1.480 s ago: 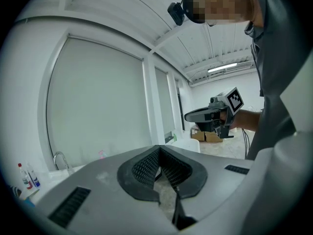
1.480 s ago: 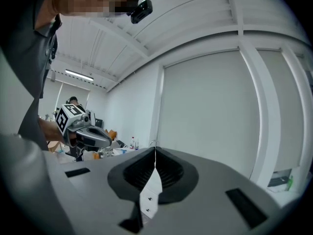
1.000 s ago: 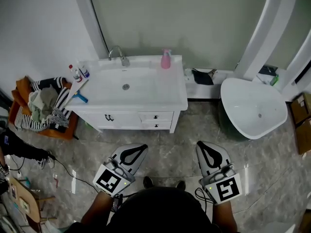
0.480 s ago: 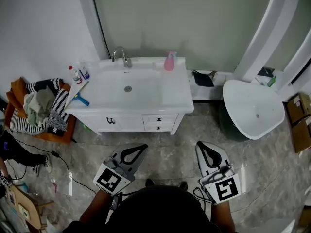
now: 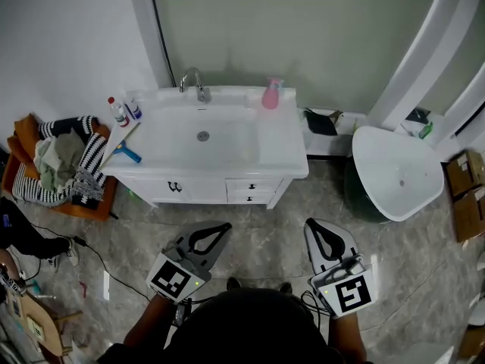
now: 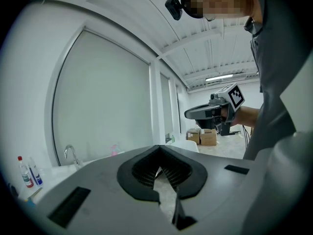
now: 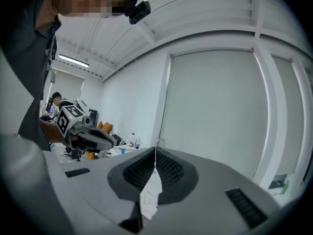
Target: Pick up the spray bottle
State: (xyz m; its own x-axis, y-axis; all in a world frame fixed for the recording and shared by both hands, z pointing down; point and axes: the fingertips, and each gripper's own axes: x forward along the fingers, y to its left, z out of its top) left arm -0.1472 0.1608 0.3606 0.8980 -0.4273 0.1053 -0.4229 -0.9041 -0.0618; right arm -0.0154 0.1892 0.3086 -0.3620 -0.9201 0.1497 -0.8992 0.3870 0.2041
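– Both grippers have edged closer to the white vanity (image 5: 227, 174) over the last second, haven't they?
– Yes. The left gripper (image 5: 225, 228) and right gripper (image 5: 311, 224) hang in front of its drawers, each with jaws pressed together and nothing between them.
– And the pink spray bottle (image 5: 270, 95)?
– Upright on the vanity's back rim, right of the faucet (image 5: 194, 83), well apart from both claws.
– Any containers?
– An orange basket (image 5: 97, 205) left of the vanity, heaped with striped clothes (image 5: 61, 158).
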